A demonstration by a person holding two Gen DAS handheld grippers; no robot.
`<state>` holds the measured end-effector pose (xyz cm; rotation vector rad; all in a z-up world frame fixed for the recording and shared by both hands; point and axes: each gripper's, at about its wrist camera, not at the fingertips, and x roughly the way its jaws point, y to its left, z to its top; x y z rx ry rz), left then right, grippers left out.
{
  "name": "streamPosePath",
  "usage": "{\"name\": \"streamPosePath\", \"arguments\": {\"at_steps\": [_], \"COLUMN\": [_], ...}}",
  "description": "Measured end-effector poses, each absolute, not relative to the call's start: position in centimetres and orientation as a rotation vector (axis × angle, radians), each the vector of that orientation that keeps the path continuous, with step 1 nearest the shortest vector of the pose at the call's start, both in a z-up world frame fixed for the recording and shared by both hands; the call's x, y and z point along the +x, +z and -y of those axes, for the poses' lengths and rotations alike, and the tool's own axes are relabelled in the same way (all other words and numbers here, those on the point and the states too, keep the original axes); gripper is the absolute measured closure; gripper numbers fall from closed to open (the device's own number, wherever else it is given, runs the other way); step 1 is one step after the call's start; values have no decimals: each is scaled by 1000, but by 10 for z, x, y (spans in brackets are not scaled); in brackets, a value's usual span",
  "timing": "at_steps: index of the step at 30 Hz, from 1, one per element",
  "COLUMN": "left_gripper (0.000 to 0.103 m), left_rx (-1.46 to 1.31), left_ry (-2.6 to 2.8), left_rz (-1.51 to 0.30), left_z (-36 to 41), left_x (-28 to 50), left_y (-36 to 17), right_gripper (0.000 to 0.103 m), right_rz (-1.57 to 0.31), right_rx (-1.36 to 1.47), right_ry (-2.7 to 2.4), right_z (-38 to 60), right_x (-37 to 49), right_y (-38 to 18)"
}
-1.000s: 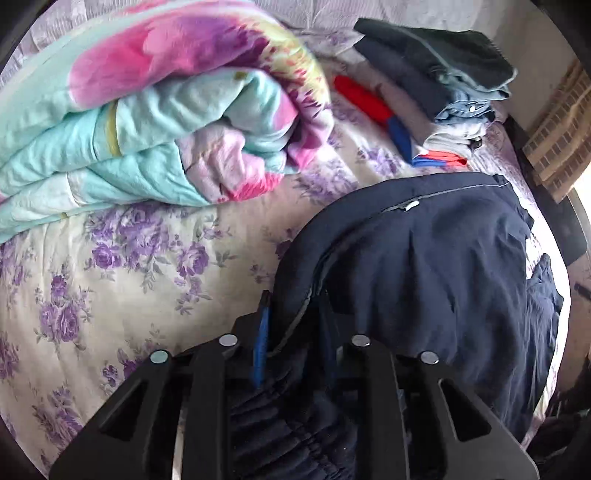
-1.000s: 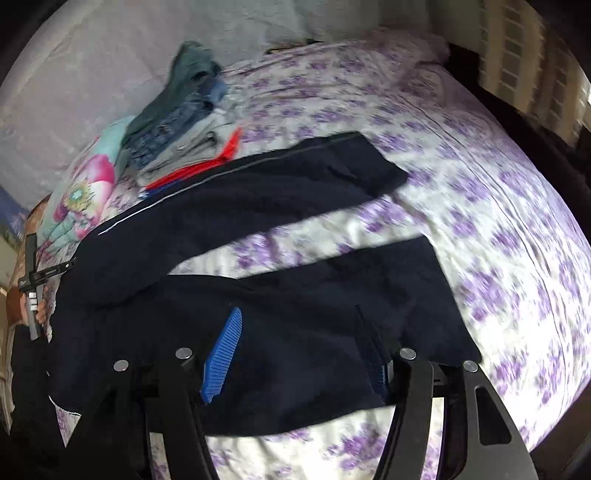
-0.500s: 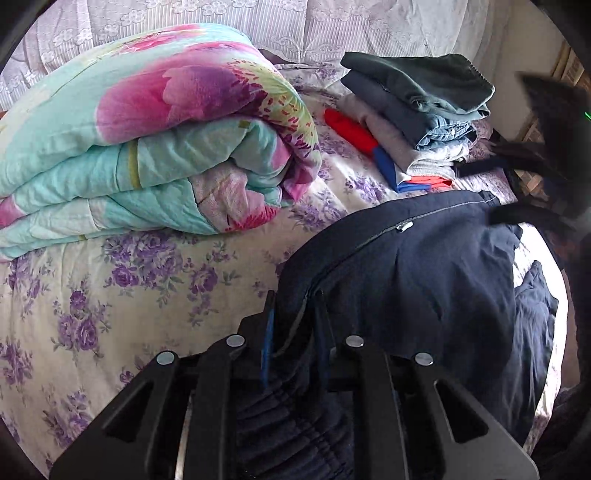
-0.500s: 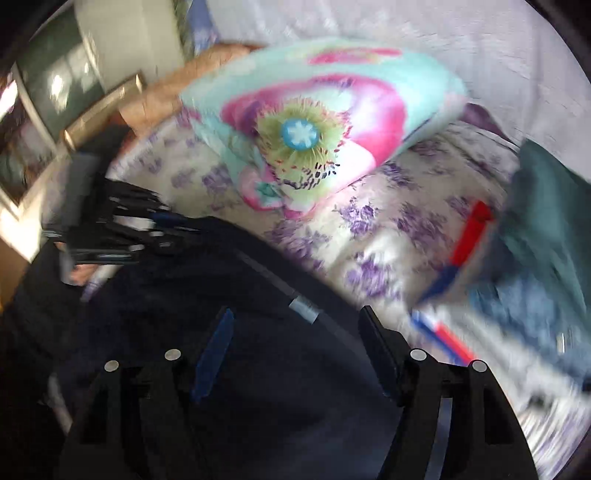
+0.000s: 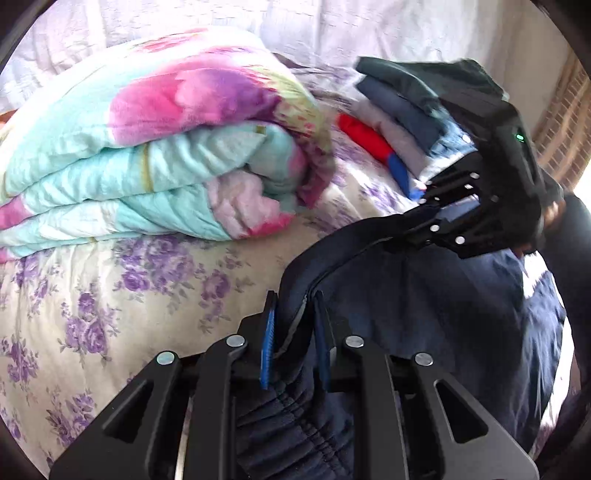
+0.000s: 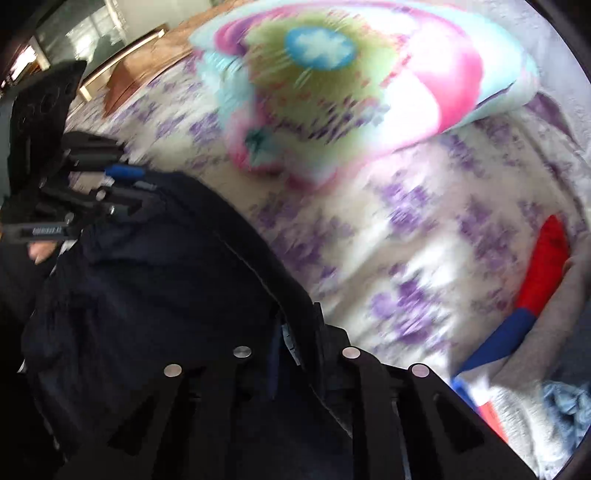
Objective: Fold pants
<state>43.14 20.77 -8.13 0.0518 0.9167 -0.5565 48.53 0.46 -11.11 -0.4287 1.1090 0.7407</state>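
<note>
Dark navy pants lie on a floral bedsheet. My left gripper is shut on the folded edge near the elastic waistband. My right gripper is shut on the same dark pants farther along the edge. The right gripper also shows in the left wrist view, pinching the fabric edge near the stacked clothes. The left gripper shows in the right wrist view at the left. The right wrist view is blurred by motion.
A rolled pink and turquoise quilt lies at the back left. A stack of folded clothes sits at the back right, with a red and blue garment in it. A white headboard cover lines the back.
My right gripper swung from over the pant legs to the edge near the stacked clothes and shut on the fabric. My left gripper stayed shut on the waistband end.
</note>
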Motion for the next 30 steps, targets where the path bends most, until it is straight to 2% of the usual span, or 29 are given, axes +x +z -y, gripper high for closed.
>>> {"name": "streamPosePath", "arguments": {"at_steps": [7,14,21,25,30], "left_gripper": [85,85,86,86,86], "left_rx": [80,39,155,225,195], "left_ry": [-471,-509,-562,-587,-597], "left_rz": [-943,-848,-739,-734,-776], "left_z": [-200,-208,-204,-206,-229], "left_x": [445,412,295,220,166], "left_y": [-98,-53,-3,-19,-55], "right_gripper": [87,90,90,90,90], "right_rz": [-1093,-971,-907,-922,-1007], "right_rx": [-405,-317,-304,-260,-196], "right_ry": [654,651,607,621,649], "right_z": [-15,6,12,9,-9], "right_x": [489,416,302,229,167], "right_y": [-124,-51,-13,-18,-62]}}
